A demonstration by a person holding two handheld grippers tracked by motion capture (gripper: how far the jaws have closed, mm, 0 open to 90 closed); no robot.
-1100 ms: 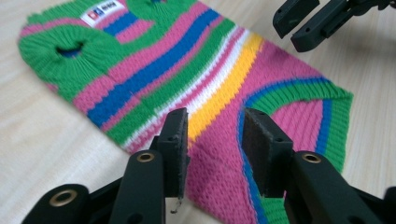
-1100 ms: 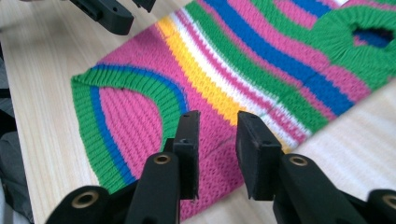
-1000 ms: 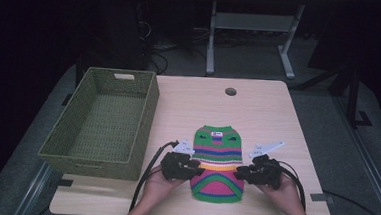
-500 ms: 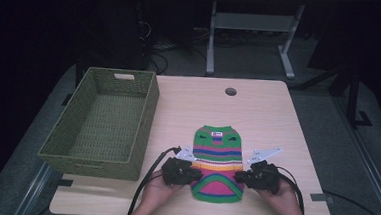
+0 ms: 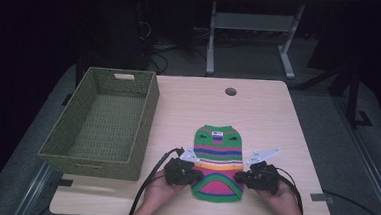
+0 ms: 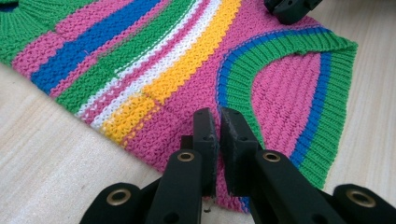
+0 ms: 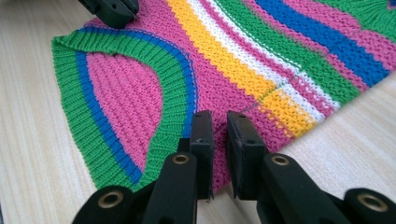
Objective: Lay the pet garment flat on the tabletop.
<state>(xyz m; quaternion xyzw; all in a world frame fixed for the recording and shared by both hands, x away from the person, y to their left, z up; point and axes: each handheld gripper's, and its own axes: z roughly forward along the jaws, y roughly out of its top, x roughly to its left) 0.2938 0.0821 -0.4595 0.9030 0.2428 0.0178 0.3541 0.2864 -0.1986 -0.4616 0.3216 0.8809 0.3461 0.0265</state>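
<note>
My left gripper (image 6: 218, 133) jaws pinching striped sweater (image 5: 218, 162) edge, just closed; my right gripper (image 7: 219, 135) jaws pinching opposite edge, just closed; sweater flat on counter (image 5: 258, 111) between both

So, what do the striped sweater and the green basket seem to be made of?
The sweater looks like knitted yarn, soft and matte: rows of stitches and ribbed edges show clearly. Wool or acrylic, I cannot tell. The basket looks like woven fibre or plastic strands, dull olive green: a fine crossing weave covers its walls.
</note>
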